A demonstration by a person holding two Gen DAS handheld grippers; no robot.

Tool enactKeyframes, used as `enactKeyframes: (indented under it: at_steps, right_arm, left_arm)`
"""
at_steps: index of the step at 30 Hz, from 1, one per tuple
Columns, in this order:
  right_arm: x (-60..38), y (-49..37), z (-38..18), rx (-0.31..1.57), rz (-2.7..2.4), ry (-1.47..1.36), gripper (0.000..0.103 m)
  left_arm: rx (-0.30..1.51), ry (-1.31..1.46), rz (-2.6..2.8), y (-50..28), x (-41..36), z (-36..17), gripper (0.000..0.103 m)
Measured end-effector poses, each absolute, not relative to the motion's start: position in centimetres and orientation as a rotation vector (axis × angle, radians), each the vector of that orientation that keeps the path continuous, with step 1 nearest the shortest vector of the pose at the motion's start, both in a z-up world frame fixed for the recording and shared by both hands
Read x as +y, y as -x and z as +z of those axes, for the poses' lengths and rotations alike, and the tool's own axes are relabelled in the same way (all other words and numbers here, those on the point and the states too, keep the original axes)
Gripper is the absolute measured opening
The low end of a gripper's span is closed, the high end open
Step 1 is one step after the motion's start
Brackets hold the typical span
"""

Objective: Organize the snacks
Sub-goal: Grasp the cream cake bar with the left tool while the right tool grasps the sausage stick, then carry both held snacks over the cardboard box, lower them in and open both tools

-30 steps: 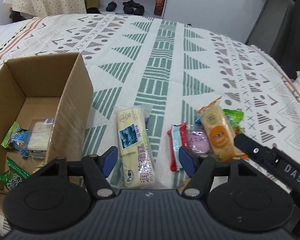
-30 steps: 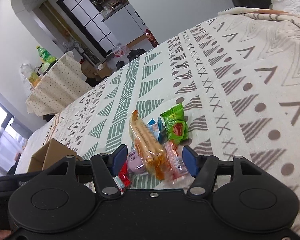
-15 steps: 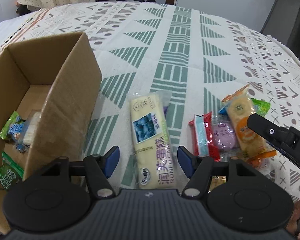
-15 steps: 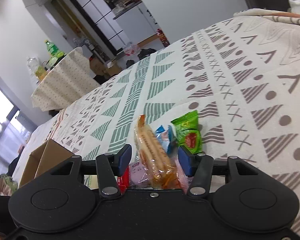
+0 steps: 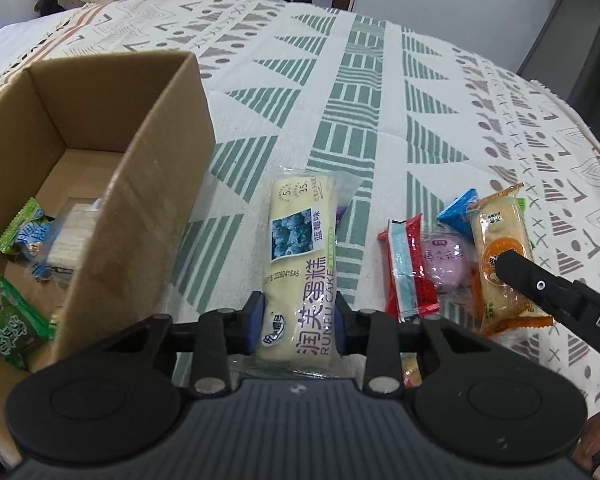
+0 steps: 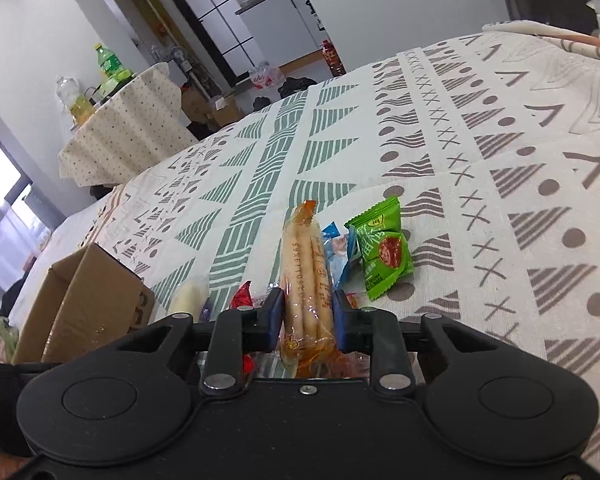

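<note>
The cream blueberry cake pack (image 5: 300,268) lies flat on the patterned tablecloth (image 5: 364,92), just beside the right wall of the cardboard box (image 5: 140,184). Its near end is pinched between the blue pads of the left gripper (image 5: 298,320), whose jaws are closing on it; the wrapper is pressed in at both sides. The pack is not yet lifted.

The orange biscuit stick pack (image 6: 306,268) is taken the same way by the right gripper (image 6: 307,320): jaws closing, pads against both sides of the wrapper. It stands tilted up out of the loose pile, its far end raised.

Progress is judged as partial. Inside the box are seen a green-and-blue packet (image 5: 24,228), a clear-wrapped pale pack (image 5: 70,236) and a second green packet (image 5: 8,324) nearer the front corner. More may lie below the near wall; this cannot be told.

Still outside on the cloth, besides the two packs now gripped: a red-and-blue wrapper (image 5: 406,272), a purple round sweet (image 5: 446,262), a small blue packet (image 5: 458,210) and a green packet with a red picture (image 6: 382,250), all close together. At least six items are judged left to be moved into the box.
</note>
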State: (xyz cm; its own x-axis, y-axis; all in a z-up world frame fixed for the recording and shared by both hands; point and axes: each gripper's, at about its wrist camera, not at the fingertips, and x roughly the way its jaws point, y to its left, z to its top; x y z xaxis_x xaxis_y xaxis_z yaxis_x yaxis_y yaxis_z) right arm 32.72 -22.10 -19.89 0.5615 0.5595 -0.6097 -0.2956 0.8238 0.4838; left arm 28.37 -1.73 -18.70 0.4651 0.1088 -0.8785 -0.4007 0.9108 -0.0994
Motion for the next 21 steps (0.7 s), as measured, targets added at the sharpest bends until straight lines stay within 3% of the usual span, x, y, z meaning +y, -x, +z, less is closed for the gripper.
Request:
enactKeyframes:
  at_steps: [21]
  right_arm:
    - [-23.0,-27.2,-14.7,0.789,0.429,-0.475,0.023]
  left_arm:
    - [0.892,0.349,0.222,-24.0,-0.5,-11.8,0.033]
